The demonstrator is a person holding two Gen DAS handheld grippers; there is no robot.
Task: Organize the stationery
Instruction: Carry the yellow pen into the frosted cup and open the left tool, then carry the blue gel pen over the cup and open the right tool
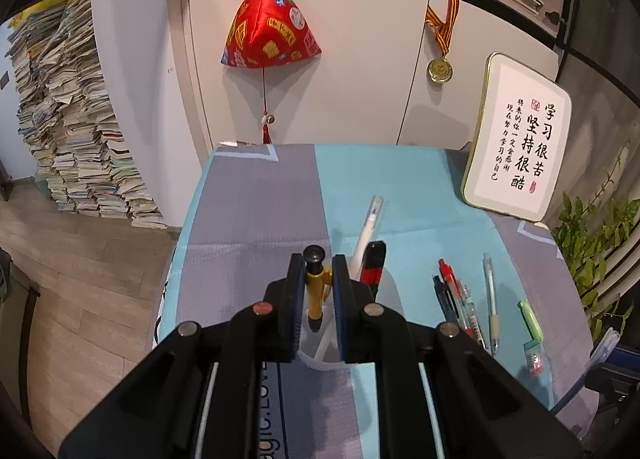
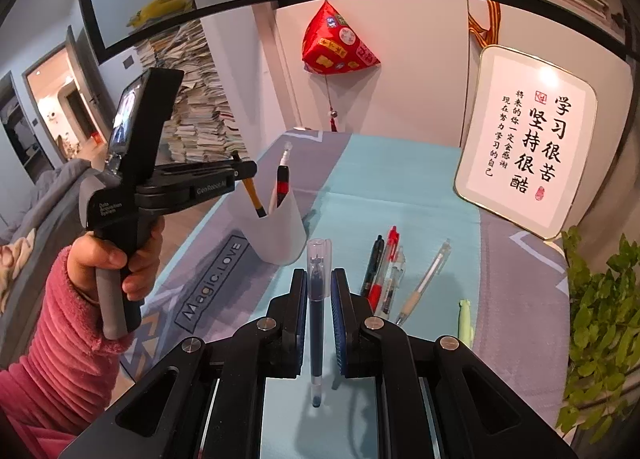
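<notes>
While the right tool (image 2: 316, 287) clamps a blue pen (image 2: 316, 323) upright between its pads, the pen's tip hangs just above the tabletop (image 2: 400, 187). Just right of that tool lie a black pen (image 2: 372, 265), a red pen (image 2: 384, 267) and a clear pen (image 2: 426, 279), with a green pen (image 2: 465, 319) further right. Ahead and to the left stands a white cup (image 2: 280, 231) holding a white pen (image 2: 285, 157) and a black-and-red pen (image 2: 282, 183). The left tool (image 1: 316, 271), held in a hand (image 2: 116, 259) with a pink sleeve (image 2: 60, 339), is clamped on a yellow pen (image 1: 316, 291) whose lower end is inside the cup. Beyond, a framed sign (image 2: 524, 139) leans at the tabletop's far right.
</notes>
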